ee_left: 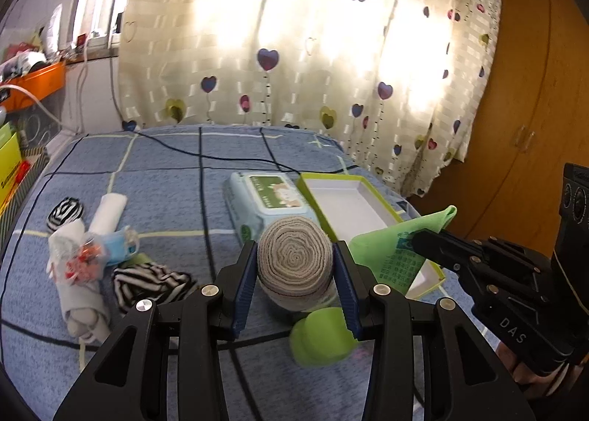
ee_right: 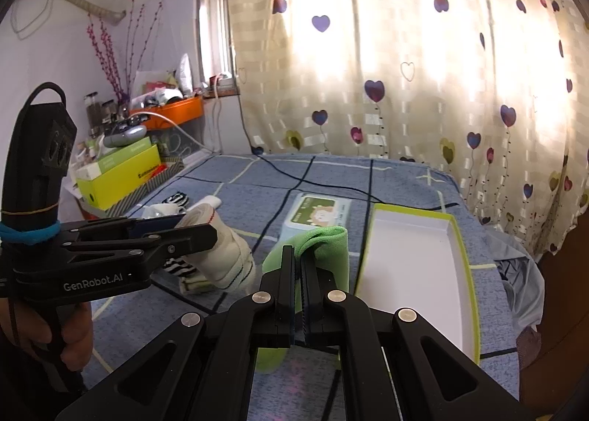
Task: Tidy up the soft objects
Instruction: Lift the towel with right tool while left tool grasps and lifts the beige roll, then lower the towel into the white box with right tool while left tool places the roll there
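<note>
Left claw (ee_left: pixel 296 266): nearest the left camera; blue pads (ee_left: pixel 246 286) pressed on both sides of a rolled grey towel (ee_left: pixel 294 259), held clear above the bed (ee_left: pixel 165 178).
Rolled grey towel: spiral end faces the camera; between the claw's two fingers, in front of the wipes pack.
Far left of bed: a striped black-and-white sock ball (ee_left: pixel 64 213), a white roll (ee_left: pixel 108 213), a small plastic bag with red and blue bits (ee_left: pixel 95 251), a pale folded cloth (ee_left: pixel 79 296), all close together.
Striped cloth (ee_left: pixel 147 283): lies on the bed just left of the left claw.
Wipes pack (ee_left: pixel 267 205): flat on the bed, mid-distance, beside the box's left wall.
Box (ee_left: pixel 346 200): shallow, white inside, green rim, open, right of the wipes pack.
Green cloth (ee_right: pixel 325 251): pinched in the right claw, draped over the near corner of the box.
Right claw (ee_right: pixel 299 266): jaws narrow, closed on the green cloth's fold.
Curtain (ee_left: pixel 294 34): heart pattern, backlit, behind the bed.
Wardrobe (ee_left: pixel 526 89): wooden, far right.
</note>
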### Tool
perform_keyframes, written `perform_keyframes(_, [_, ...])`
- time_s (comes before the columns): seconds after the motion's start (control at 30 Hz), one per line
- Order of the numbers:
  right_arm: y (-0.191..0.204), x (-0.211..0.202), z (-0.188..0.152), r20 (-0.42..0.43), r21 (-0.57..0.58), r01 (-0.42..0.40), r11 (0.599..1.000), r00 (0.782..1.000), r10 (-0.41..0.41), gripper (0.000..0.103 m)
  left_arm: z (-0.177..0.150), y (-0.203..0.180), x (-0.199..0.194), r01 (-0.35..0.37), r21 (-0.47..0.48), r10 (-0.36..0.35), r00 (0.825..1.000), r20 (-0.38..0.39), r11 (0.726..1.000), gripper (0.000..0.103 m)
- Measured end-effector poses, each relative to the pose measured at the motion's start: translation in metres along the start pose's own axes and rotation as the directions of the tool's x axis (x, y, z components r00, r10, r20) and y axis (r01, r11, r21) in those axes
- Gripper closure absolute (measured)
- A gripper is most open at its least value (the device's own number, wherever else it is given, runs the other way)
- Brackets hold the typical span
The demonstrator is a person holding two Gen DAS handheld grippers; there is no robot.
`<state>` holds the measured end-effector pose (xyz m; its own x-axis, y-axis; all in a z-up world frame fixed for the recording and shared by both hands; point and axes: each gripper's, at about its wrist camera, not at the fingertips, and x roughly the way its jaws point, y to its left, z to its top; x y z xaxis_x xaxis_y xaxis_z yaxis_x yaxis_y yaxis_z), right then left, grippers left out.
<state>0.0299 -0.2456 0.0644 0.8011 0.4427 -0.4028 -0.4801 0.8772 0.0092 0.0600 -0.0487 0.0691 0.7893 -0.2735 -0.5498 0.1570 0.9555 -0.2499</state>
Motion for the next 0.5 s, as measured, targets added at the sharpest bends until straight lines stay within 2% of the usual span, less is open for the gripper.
perform_keyframes(0.5, [-0.057,-0.004,-0.008,0.005,0.078,0.063,0.995,0.998,-0.064,0.1,0.013,-0.054,0.034,0.049,0.096,-0.046,0.998,-0.039,0.994,0.061])
